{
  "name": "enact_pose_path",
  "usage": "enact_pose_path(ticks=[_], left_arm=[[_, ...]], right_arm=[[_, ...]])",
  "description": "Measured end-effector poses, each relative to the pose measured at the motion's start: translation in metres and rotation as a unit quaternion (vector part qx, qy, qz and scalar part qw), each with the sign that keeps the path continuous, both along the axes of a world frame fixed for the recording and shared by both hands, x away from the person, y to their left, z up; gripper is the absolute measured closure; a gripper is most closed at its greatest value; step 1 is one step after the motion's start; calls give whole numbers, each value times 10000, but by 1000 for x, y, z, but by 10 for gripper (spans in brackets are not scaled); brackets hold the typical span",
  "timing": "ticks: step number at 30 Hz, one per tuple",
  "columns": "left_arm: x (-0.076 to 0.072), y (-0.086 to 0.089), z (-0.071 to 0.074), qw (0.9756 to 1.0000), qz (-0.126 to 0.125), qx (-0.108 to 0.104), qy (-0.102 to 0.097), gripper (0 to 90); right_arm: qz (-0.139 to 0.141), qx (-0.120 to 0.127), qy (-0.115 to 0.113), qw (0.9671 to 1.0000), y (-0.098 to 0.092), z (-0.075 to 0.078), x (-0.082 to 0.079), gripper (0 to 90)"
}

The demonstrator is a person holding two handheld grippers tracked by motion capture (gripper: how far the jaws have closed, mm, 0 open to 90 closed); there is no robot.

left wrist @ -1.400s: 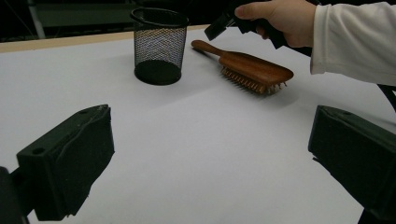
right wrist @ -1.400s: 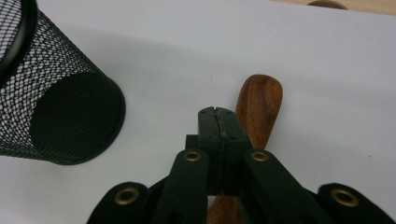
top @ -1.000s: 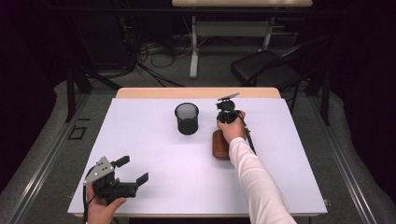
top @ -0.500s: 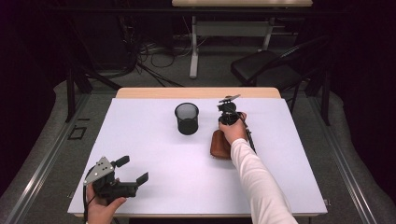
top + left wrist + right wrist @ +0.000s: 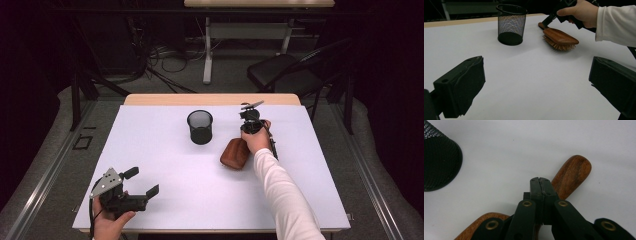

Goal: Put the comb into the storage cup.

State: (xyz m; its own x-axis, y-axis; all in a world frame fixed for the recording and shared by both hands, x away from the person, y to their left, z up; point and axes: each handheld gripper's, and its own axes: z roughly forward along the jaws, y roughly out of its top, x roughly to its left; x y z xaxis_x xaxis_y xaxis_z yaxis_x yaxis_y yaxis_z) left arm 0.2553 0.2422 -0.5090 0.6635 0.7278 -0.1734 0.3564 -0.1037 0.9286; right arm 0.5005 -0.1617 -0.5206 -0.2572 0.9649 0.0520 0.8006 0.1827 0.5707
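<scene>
A wooden hairbrush lies bristles down on the white table, right of the middle. My right gripper points down over its handle end. In the right gripper view the two jaws are pressed together with nothing between them, just over the brown handle. The left gripper view shows the brush and the hand with the right gripper beyond it. A black mesh cup stands upright left of the brush. My left gripper rests open and empty near the front left corner.
The table's wooden far edge lies behind the cup. Past it are a dark chair, cables on the floor and a desk frame. The mesh cup stands close to the left of the right jaws.
</scene>
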Motion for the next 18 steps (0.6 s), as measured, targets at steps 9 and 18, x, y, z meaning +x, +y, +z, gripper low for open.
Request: enact_pose_path(ticks=[9,18], left_arm=[[0,0,0,10000,-6,16,8,5],[0,1,-1,10000,6,0,22,5]], right_arm=[[44,-64,-28,10000,-3,0,-1,900],[141,-245,50,9996,4,-7,2,900]])
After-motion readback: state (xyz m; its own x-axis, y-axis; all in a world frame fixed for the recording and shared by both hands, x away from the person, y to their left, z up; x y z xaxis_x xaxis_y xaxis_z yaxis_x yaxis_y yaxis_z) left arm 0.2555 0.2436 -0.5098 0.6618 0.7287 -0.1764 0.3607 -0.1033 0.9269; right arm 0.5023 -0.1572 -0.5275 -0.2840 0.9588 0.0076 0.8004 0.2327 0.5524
